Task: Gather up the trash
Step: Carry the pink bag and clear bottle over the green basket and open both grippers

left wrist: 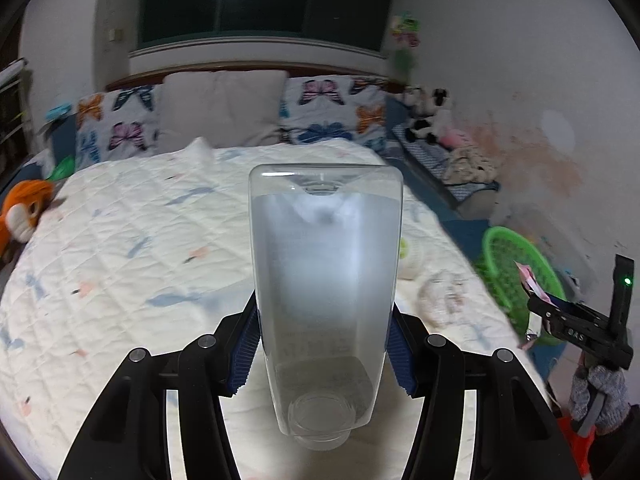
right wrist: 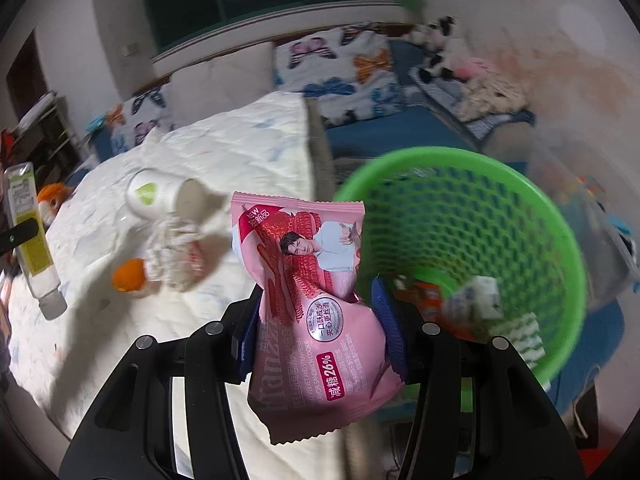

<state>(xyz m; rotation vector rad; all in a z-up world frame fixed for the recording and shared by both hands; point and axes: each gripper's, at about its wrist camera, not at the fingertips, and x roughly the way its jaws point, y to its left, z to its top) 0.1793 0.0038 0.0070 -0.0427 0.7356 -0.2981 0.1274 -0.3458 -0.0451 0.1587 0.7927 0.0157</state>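
Note:
My left gripper (left wrist: 322, 346) is shut on a clear plastic bottle (left wrist: 326, 272), its blue pads pressing both sides, cap end toward the camera, above the quilted bed. In the right wrist view the same bottle (right wrist: 32, 236) shows a yellow-green label at the far left. My right gripper (right wrist: 316, 330) is shut on a pink cookie packet (right wrist: 308, 304), held beside the near left rim of a green mesh basket (right wrist: 452, 155). The basket holds several bits of trash. The right gripper (left wrist: 538, 294) also shows at the right edge of the left wrist view, next to the basket (left wrist: 516, 264).
On the bed lie a white paper cup (right wrist: 156, 196) on its side and a crushed clear bottle (right wrist: 176, 264) with an orange cap (right wrist: 128, 274). Butterfly pillows (left wrist: 320, 108) line the headboard. An orange plush toy (left wrist: 24, 212) sits at the left. Toys and clothes lie along the wall.

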